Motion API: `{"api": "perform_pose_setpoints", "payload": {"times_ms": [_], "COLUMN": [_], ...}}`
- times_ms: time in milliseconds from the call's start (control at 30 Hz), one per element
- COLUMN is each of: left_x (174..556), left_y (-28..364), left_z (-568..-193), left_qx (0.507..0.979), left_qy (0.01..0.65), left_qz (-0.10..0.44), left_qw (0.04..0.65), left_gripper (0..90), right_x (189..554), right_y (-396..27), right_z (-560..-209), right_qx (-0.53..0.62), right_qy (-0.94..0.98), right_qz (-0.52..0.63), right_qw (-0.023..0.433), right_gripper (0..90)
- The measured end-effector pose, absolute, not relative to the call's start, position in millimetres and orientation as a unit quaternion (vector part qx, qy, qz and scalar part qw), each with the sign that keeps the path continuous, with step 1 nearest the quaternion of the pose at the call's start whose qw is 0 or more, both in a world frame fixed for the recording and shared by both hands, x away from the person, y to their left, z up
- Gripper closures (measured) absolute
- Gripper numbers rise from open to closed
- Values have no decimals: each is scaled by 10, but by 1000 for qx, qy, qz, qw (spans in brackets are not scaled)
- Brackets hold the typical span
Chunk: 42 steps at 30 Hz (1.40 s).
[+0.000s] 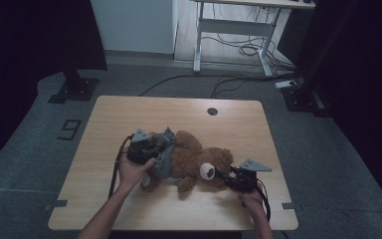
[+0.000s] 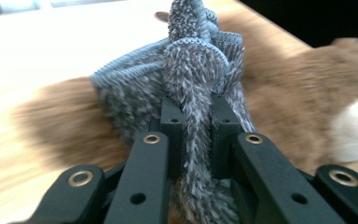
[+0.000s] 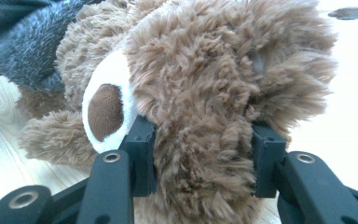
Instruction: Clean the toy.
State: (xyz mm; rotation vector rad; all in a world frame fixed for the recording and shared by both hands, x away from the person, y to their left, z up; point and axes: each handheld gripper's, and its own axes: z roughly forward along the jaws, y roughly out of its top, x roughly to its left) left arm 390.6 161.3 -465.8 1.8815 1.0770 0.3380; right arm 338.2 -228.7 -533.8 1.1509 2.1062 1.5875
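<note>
A lab: dark curtains (image 1: 35,35), floor cables (image 1: 229,79), bare desk (image 1: 248,22).

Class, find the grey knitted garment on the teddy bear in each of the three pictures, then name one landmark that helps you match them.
High view: the grey garment lies left of centre, over the bear's body, by the left gripper.
Left gripper view: centre, a fold pinched between the jaws.
Right gripper view: top left corner.
Shared landmark: the teddy bear, lying on the wooden table.

Dim high view, blurred, overexposed gripper views
</note>
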Motion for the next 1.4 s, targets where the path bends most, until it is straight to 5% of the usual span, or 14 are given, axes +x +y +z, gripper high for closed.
{"api": "perform_pose_setpoints", "payload": {"times_ms": [400,833,1100,1233,1400], "left_x": [3961,3665,3749,3836,3871], "left_y": [2039,807,-150,-164,158], "left_z": [-4686,-4223,-4418,-4554,-4550], "left_qx": [743,786,833,830,823], "left_qy": [475,329,282,304,337], "left_qz": [156,110,88,76,123], "left_qw": [445,512,469,462,439], "left_gripper": [793,792,788,786,786], "right_x": [3389,3385,3376,3376,3377], "right_y": [-2298,-2294,-2294,-2295,-2293], "right_z": [-5342,-5342,-5343,-5346,-5343], "right_qx": [398,400,396,397,397], "right_qy": [725,723,725,727,726], "right_qz": [548,548,547,543,545], "right_qw": [128,130,132,135,136], "right_gripper": [536,536,536,536,536]}}
